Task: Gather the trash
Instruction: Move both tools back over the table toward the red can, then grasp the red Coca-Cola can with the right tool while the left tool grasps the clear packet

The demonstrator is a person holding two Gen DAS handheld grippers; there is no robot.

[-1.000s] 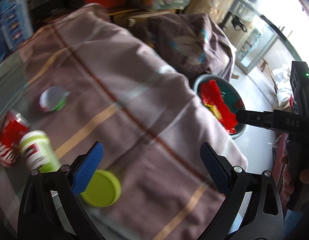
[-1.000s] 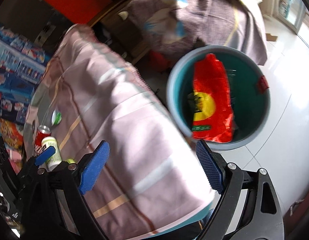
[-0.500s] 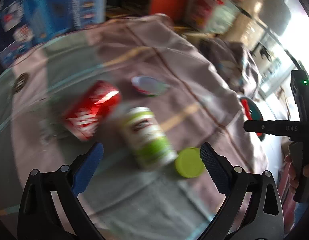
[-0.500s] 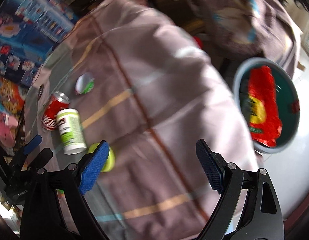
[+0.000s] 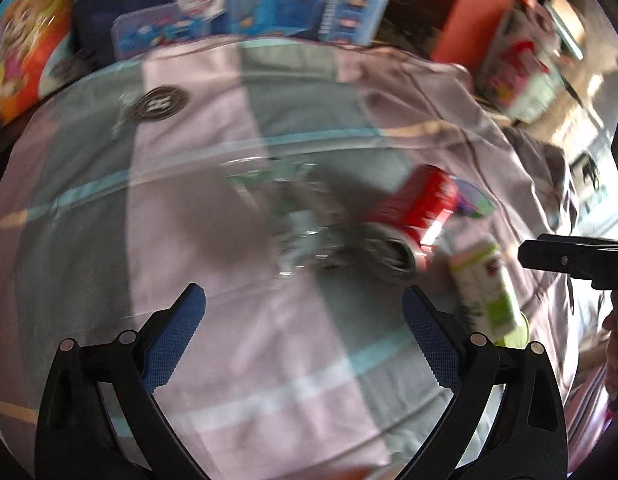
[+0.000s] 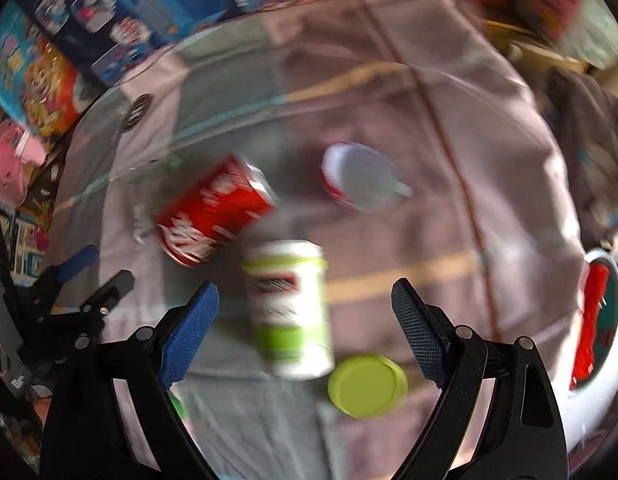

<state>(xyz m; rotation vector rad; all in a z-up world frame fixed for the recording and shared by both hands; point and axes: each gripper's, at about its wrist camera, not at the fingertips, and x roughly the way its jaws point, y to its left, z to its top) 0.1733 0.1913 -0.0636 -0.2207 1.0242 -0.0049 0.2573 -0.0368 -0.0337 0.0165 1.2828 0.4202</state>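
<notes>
Below the right gripper (image 6: 305,308), spread wide and empty, lies the green-and-white jar (image 6: 291,308). Straddle its middle squarely. The left gripper (image 5: 303,320) is also spread, perhaps over crumpled clear plastic (image 5: 305,236).

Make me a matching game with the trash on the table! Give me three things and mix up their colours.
Things:
1. can
2. tub
3. loose lid

Colours:
A. yellow-green all over
B. red with white writing
C. white and green

Pairs: 1-B, 2-C, 3-A
</notes>
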